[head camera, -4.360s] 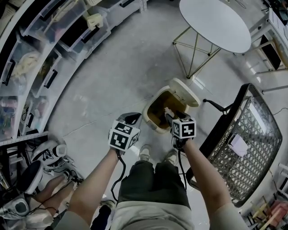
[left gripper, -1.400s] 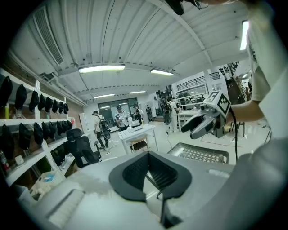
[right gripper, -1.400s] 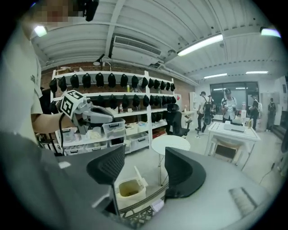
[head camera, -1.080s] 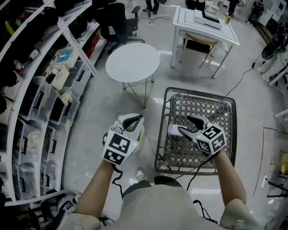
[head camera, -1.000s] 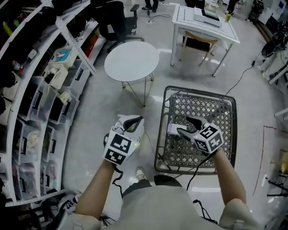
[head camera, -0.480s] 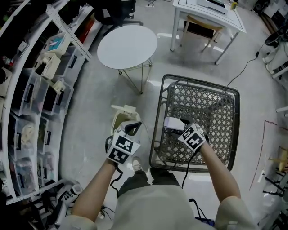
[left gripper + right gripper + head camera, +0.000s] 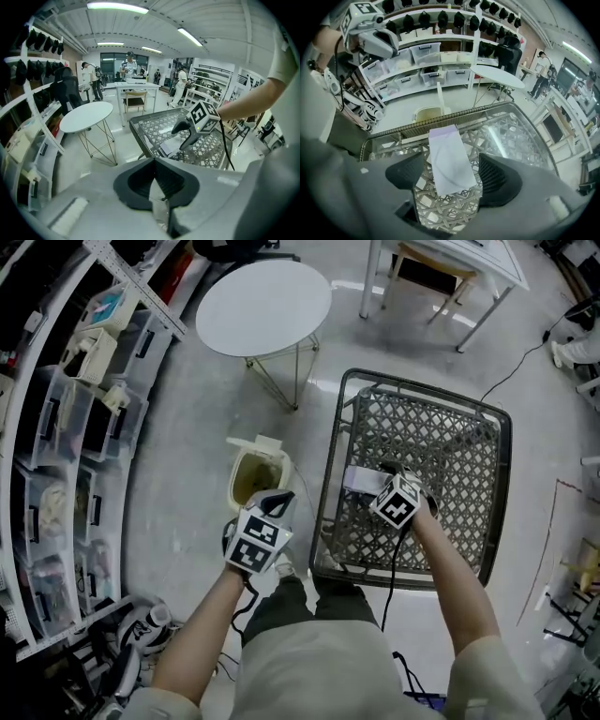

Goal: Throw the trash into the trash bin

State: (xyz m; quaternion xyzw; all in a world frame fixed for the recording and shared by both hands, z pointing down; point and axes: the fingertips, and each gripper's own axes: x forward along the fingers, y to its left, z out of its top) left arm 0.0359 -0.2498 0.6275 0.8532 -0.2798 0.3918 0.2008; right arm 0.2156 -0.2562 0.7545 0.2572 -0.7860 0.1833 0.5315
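A flat white paper packet [image 7: 448, 157] lies on the mesh bottom of the black wire basket [image 7: 419, 394]; in the head view the packet [image 7: 360, 479] is near the basket's left side. My right gripper [image 7: 452, 160] hangs just over it. Its jaws have just been opening and now stand wide, one on each side of the packet without pressing it. From the left gripper view the right gripper [image 7: 179, 139] shows open inside the basket [image 7: 140, 140]. The cream trash bin [image 7: 254, 474], lid up, stands on the floor left of the basket. My left gripper [image 7: 275, 502] is shut and empty over the bin's near edge.
A round white table [image 7: 264, 296] on wire legs stands beyond the bin, with a white desk [image 7: 450, 257] behind it. Shelves with plastic boxes [image 7: 56, 418] run along the left. Shoes [image 7: 141, 624] lie on the floor at lower left. People stand far back [image 7: 129, 63].
Both grippers have come down. The right one sank into the basket over the packet and its jaws spread. The left one dropped towards the bin, which has come into view.
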